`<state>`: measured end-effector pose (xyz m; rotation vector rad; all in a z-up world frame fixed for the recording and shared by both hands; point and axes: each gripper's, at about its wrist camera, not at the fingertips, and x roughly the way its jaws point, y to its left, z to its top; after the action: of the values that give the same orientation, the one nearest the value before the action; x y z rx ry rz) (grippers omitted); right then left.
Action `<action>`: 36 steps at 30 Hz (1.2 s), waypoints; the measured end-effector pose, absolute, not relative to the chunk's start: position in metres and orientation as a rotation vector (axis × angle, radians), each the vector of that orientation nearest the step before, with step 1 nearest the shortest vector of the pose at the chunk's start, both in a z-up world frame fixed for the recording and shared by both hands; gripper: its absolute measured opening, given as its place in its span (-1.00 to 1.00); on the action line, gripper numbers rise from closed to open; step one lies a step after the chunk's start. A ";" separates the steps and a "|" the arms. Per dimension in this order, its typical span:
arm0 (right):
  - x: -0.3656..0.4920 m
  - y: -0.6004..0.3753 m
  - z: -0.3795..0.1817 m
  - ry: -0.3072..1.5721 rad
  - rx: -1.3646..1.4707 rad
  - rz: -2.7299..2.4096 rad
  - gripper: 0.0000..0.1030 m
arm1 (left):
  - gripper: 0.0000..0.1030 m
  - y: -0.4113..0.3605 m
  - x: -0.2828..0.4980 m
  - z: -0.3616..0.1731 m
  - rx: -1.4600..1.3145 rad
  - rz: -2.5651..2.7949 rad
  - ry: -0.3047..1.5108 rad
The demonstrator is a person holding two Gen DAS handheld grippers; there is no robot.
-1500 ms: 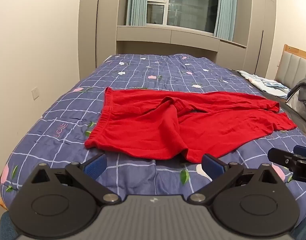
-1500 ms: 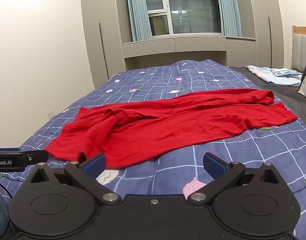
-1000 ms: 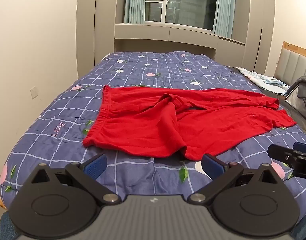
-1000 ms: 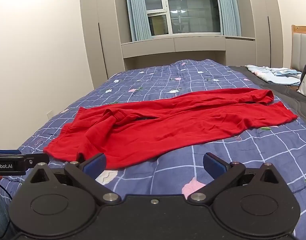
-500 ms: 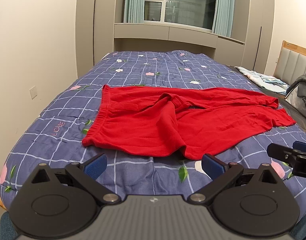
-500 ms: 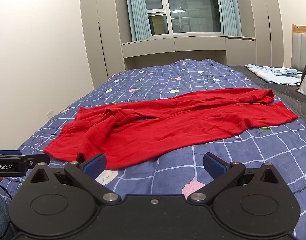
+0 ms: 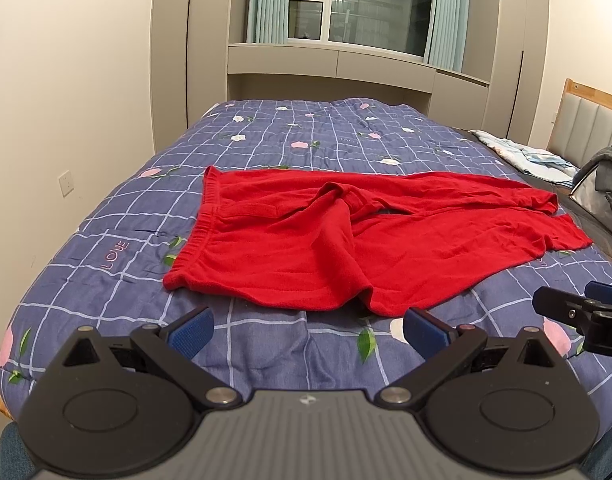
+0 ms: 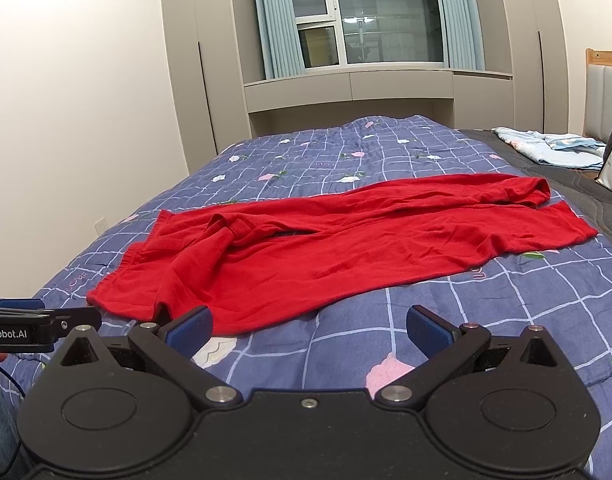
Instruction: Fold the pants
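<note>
Right now the red pants (image 7: 346,240) lie spread across the bed (image 7: 118,248) — waistband toward the wall side, legs running off toward the headboard (image 7: 590,120), not folded. The cloth is rumpled near the crotch, where a fold bunches up, and the far leg's cuff is turned over on itself.

Both grippers hover over the near edge of the quilt, short of the pants and touching nothing. The left gripper (image 7: 306,326) has its jaws spread wide, blue pads (image 7: 192,326) apart. The right gripper (image 8: 306,326) stands the same — released, nothing between its pads. A pale cloth (image 8: 546,146) lies by the headboard.
</note>
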<state>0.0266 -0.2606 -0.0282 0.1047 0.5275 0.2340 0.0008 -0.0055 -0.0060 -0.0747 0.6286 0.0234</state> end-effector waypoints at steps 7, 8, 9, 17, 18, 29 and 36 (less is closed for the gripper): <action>0.026 -0.261 -0.027 0.528 0.105 0.234 0.99 | 0.99 -0.006 0.001 -0.006 -0.075 0.023 0.629; 0.026 -0.261 -0.027 0.528 0.105 0.234 0.99 | 0.99 -0.006 0.000 -0.006 -0.075 0.023 0.629; 0.026 -0.261 -0.027 0.528 0.105 0.234 0.99 | 0.99 -0.006 0.001 -0.006 -0.075 0.024 0.629; 0.027 -0.261 -0.027 0.528 0.104 0.235 0.99 | 0.99 -0.006 0.001 -0.006 -0.075 0.024 0.630; 0.027 -0.261 -0.027 0.529 0.104 0.234 0.99 | 0.99 -0.006 0.001 -0.006 -0.074 0.024 0.630; 0.028 -0.257 -0.030 0.538 0.093 0.240 0.99 | 0.99 -0.006 0.001 -0.007 -0.073 0.021 0.635; 0.028 -0.257 -0.029 0.542 0.086 0.240 0.99 | 0.99 -0.005 0.001 -0.008 -0.075 0.016 0.637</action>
<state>0.0283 -0.2571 -0.0286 0.0858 0.5418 0.2404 0.0013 -0.0052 -0.0077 -0.0754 0.6375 0.0163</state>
